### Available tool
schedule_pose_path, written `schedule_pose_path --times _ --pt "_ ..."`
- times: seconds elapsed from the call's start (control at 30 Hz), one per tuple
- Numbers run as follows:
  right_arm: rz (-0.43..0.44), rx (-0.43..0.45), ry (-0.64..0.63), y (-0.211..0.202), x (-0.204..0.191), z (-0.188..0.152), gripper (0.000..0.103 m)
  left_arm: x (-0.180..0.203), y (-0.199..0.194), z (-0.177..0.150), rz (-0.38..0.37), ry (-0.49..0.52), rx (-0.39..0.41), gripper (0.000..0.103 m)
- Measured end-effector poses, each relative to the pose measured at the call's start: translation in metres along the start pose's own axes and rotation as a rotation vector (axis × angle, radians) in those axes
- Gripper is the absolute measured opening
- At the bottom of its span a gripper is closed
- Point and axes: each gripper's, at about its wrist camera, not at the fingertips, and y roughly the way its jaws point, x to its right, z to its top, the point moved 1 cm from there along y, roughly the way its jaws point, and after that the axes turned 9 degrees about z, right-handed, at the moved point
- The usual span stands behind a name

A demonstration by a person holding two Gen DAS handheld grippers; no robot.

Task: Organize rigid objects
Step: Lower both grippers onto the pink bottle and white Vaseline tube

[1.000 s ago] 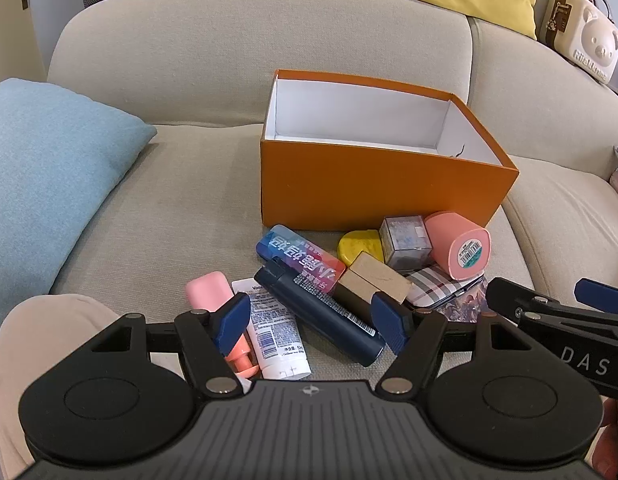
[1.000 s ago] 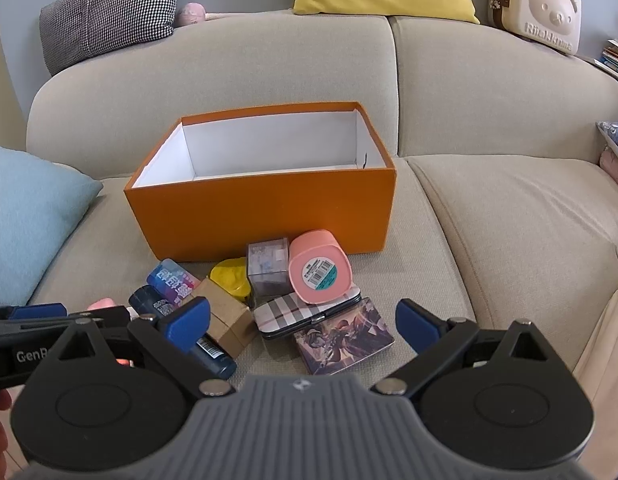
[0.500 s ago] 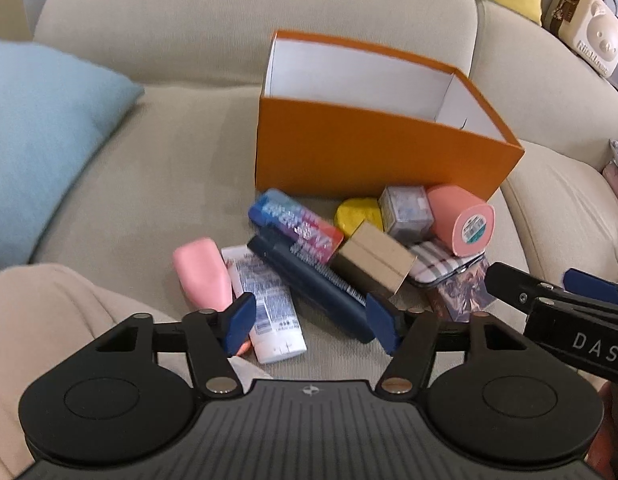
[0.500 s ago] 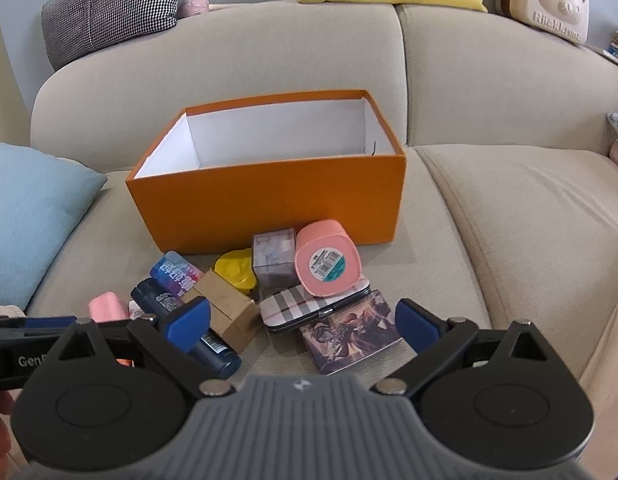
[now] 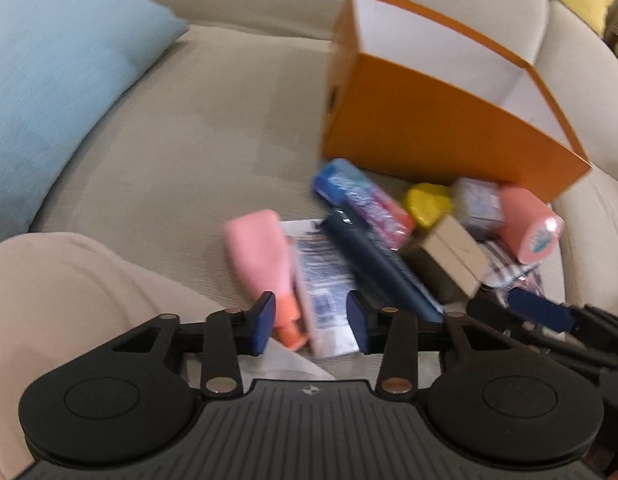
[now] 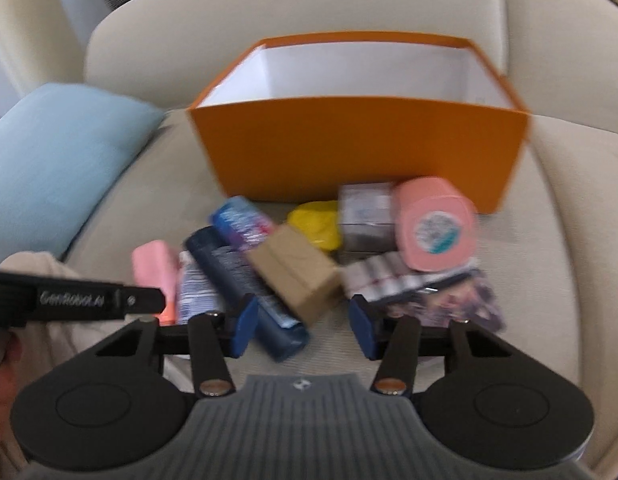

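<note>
Left claw (image 5: 311, 326): jaws partly apart and just been closing, nothing clamped. Seen between the pads are the orange cap end of the pink bottle (image 5: 265, 256) and the bottom of the white tube (image 5: 323, 280); whether either pad touches them I cannot tell (frame is blurred).

Right claw (image 6: 303, 326): also partly apart, jaws just been closing, holding nothing. The lower end of the dark blue bottle (image 6: 245, 280) shows in the gap, with the brown box (image 6: 301, 276) just above it. No contact that I can confirm.

Step in hand: approach for a first pick, both claws pointing down onto the pile. The orange box (image 6: 361, 148) sits on the sofa (image 6: 569, 200) directly behind the pile and looks empty, so by my reading no item is sorted yet.

Pile, left to right: pink bottle, white tube, dark blue bottle, a blue-and-pink pack, brown box, yellow item, small grey cube, pink jar (image 6: 435, 228), plaid case, picture card.

Next move calls for: each claw centred on one item only (the pieces lie touching), pads closed firmly, then a lift clear of the orange wall.
</note>
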Motion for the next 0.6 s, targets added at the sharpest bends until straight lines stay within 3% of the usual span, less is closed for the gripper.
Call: schedule_pose_path --times 0.1,0.23,0.4,0.6 --pt "0.070 -0.040 -0.027 0.017 -0.011 0.002 0.044 -0.009 0.008 0.008 0.003 -0.005 -0.042 0.038" --pt "0.162 -0.123 -0.012 0.045 -0.025 0.005 0.040 -0.012 0.021 0.020 0.089 0.041 -0.078 0.041" --pt "0.215 -0.194 0.016 0.074 -0.035 0.010 0.041 -0.013 0.048 0.029 0.062 0.034 -0.149 0.046" --pt "0.240 -0.264 0.091 0.102 -0.031 0.013 0.041 -0.016 0.068 0.032 0.067 -0.012 -0.164 0.053"
